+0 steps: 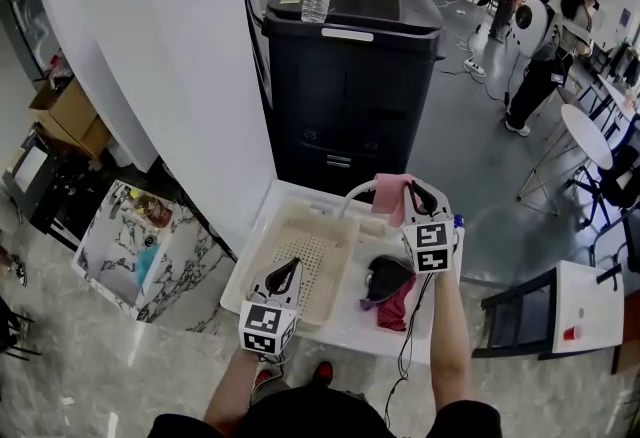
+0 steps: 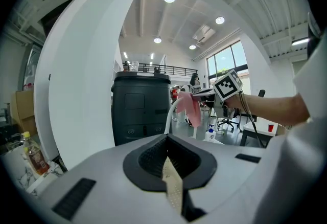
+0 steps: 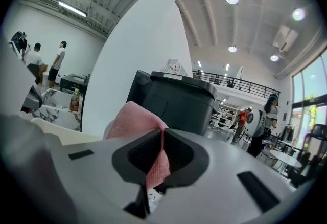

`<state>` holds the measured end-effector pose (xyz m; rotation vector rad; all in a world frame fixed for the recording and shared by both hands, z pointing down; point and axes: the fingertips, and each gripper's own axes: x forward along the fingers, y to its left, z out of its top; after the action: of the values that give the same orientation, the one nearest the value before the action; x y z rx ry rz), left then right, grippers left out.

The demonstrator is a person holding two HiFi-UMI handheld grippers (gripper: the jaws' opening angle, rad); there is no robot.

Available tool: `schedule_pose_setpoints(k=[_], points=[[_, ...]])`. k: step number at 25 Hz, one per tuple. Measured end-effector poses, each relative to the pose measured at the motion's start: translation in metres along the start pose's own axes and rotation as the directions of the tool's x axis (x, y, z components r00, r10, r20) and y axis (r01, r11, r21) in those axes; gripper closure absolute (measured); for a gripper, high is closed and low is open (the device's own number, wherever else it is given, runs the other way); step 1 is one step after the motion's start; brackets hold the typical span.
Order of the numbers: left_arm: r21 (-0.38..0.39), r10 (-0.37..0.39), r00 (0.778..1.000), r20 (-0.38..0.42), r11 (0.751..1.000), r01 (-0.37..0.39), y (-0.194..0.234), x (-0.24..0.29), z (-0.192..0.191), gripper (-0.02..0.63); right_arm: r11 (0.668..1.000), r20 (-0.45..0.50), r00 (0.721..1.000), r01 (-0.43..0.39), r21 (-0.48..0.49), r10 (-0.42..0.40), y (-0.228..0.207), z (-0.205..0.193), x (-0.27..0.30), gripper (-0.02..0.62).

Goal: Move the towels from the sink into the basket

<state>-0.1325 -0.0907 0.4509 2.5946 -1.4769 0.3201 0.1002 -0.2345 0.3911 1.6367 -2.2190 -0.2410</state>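
the right claw [image 3: 161, 138] is pressed shut on a soft pink cloth towel [image 3: 134, 121], held up right of the middle. the left claw [image 2: 171, 166] pinches what looks like the rim of the tan plastic basket with holes [image 1: 305, 251]. dark and red towels [image 1: 390, 288] lie in the white sink [image 1: 252, 258].

One towel [image 1: 392, 198] is pink, the other towels [image 1: 390, 291] maroon and black, the basket [image 1: 305, 261] beige, the sink [image 1: 345, 324] white.

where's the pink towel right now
In the head view the pink towel is pinched in the right gripper, right of centre, beside the white faucet above the sink, right of the basket.
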Motion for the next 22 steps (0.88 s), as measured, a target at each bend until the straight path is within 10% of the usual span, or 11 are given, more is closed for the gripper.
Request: schedule_pose_setpoints(k=[22], points=[[0.021,-0.007,1.000,0.015,1.000,0.007,-0.012,-0.017,0.004,0.603,0.986,0.189,0.981,0.018,0.168,-0.050,0.048,0.034,-0.111,0.554]])
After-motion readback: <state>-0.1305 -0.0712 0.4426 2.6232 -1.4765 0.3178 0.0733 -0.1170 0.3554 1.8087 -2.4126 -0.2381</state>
